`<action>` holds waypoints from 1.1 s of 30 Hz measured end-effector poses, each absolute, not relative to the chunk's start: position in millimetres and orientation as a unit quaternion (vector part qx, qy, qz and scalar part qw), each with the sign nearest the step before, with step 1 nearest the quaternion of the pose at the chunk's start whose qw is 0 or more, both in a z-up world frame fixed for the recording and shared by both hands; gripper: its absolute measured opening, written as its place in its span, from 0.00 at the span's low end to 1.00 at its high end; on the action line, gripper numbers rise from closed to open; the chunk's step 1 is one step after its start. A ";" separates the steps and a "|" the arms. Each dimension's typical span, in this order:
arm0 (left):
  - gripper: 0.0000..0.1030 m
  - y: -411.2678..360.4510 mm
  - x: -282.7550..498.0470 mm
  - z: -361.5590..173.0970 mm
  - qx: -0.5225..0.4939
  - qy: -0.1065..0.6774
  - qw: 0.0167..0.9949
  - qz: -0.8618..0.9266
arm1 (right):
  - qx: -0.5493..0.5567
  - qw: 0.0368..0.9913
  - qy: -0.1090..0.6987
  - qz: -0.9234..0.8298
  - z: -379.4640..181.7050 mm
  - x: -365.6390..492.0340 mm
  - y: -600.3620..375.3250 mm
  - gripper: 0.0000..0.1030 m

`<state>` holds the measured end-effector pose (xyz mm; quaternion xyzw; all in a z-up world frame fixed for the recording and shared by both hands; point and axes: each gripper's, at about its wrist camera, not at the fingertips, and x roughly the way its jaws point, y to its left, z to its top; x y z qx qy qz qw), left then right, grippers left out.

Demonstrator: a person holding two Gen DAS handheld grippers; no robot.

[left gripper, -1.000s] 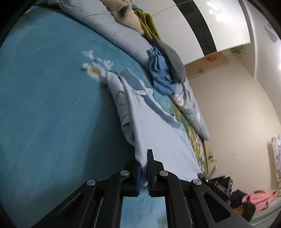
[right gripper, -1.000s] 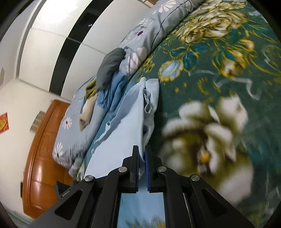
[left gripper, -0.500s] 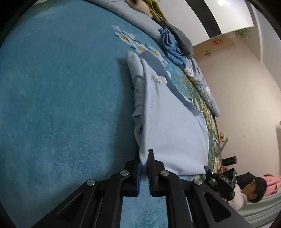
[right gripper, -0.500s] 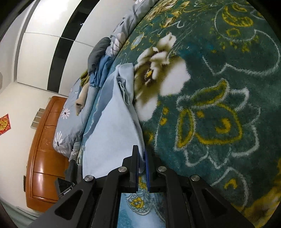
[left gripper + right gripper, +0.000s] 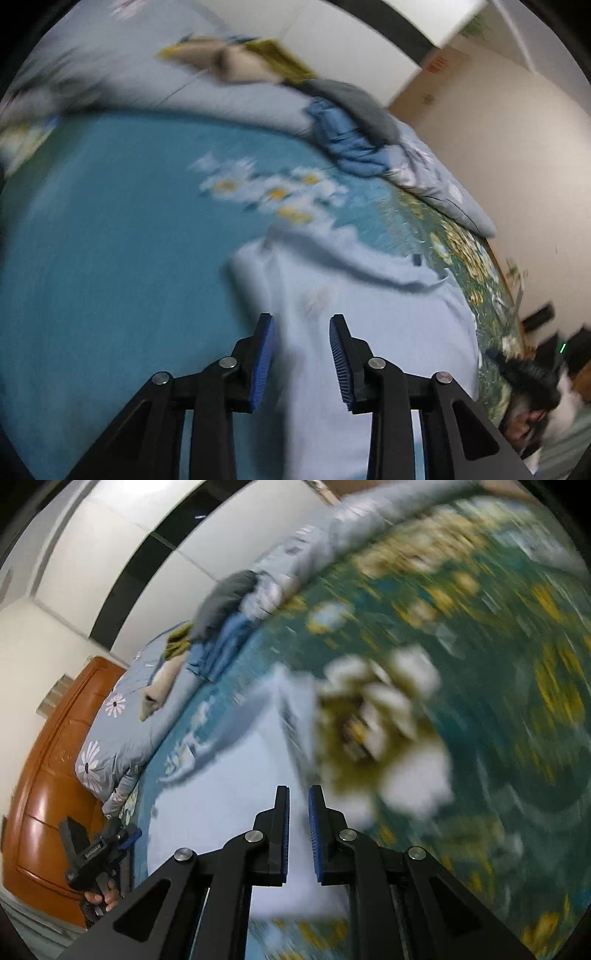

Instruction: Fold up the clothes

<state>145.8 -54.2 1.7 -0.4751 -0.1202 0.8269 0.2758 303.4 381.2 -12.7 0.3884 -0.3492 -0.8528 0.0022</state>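
A pale blue garment (image 5: 369, 325) lies folded flat on the teal flowered bedspread (image 5: 110, 240). My left gripper (image 5: 301, 325) hangs open above the garment's near left part, nothing between its blue pads. In the right wrist view the same garment (image 5: 229, 794) spreads left of my right gripper (image 5: 298, 794), which stands open by a narrow gap over the garment's right edge, holding nothing. Both views are blurred by motion.
A pile of clothes, grey (image 5: 354, 99), blue (image 5: 343, 144), beige (image 5: 236, 66) and mustard, lies on the pale flowered duvet (image 5: 443, 188) along the far side. A wooden headboard (image 5: 48, 794) stands at the left in the right wrist view.
Both grippers have let go of the garment's edge and opened. The garment now lies flat on the bedspread, and both cameras have swung up and back.
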 end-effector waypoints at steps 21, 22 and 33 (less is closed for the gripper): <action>0.43 -6.2 83.9 -14.3 -0.496 -0.091 0.245 0.828 | 0.433 -0.013 -0.296 -0.852 -20.3 226.4 390.8 0.13; 0.45 -8.4 95.6 -10.4 -0.490 -0.088 0.250 0.830 | 0.430 -0.013 -0.306 -0.849 -21.4 237.2 394.0 0.20; 0.49 67.5 204.9 -19.5 -0.494 -0.020 0.378 0.783 | 0.401 0.008 -0.423 -0.813 -55.0 313.4 403.9 0.38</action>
